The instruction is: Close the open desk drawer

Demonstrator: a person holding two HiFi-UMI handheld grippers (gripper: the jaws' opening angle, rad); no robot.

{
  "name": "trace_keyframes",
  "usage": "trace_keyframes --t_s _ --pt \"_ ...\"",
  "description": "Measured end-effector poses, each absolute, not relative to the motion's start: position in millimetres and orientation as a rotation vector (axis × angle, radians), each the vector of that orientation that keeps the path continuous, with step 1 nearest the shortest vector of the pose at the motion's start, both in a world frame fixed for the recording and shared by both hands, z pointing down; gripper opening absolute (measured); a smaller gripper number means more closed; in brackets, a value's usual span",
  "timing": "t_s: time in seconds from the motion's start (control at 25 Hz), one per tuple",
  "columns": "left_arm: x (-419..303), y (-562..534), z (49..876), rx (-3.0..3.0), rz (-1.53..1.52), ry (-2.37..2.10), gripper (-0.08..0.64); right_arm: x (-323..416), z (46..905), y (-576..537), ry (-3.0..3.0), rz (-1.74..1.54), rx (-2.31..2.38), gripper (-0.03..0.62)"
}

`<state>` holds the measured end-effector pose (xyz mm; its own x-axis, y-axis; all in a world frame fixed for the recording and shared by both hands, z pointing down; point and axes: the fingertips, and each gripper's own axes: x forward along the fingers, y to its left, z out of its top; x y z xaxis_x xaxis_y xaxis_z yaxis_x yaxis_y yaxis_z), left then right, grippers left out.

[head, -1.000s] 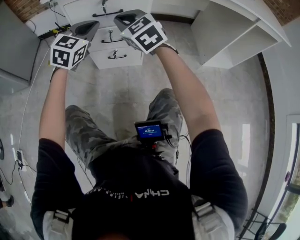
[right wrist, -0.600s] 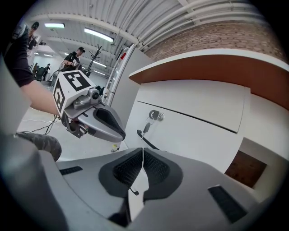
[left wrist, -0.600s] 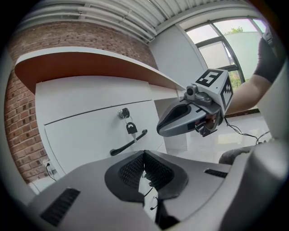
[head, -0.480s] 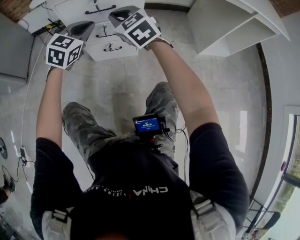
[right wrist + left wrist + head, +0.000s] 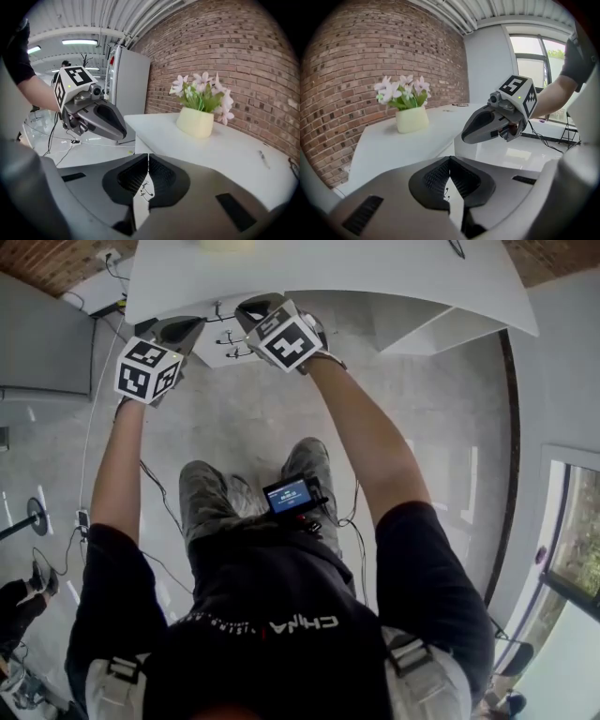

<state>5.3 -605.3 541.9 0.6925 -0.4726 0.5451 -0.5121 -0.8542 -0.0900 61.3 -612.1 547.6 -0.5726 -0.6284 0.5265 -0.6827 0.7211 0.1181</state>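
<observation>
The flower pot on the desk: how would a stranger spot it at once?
Find the red brick wall, then the white desk top in front of it. Near the wall stands a pale yellow pot; its pink and white flowers above green leaves are the only plant on the desk.

Right gripper point(image 5: 148, 161), jaws pressed together. Left gripper point(image 5: 91, 117), marker cube on top, at left. White desk point(image 5: 234, 152) bearing cream flower pot point(image 5: 196, 123). Brick wall point(image 5: 225, 51); grey cabinet point(image 5: 127, 84).

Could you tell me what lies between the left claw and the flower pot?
Only bare white desk top separates left claw from flower pot, per the left gripper view.
</observation>
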Motion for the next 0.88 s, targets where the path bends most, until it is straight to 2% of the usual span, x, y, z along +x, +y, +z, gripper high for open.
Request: trace_keyframes --t_s 0.24,0.4,0.56,0.88 --pt "9.6 -571.2 400.8 2.785 0.882 -0.809 0.012 56.5 409.5 -576.9 -2.369 0.245 0.992 0.020" --pt "2.4 -538.6 343.2 2.780 0.857 -0.805 0.012 41.8 341.4 -549.1 -2.381 0.239 1.013 0.020" --pt "-0.2 -521.5 314.2 2.826 0.864 -0.804 0.012 30.2 315.4 -529.0 -2.389 0.238 1.007 0.020" --pt "19.6 -496.4 305.0 2.889 0.865 -0.772 0.012 43.5 319.0 -500.9 -2.322 0.153 0.981 0.020"
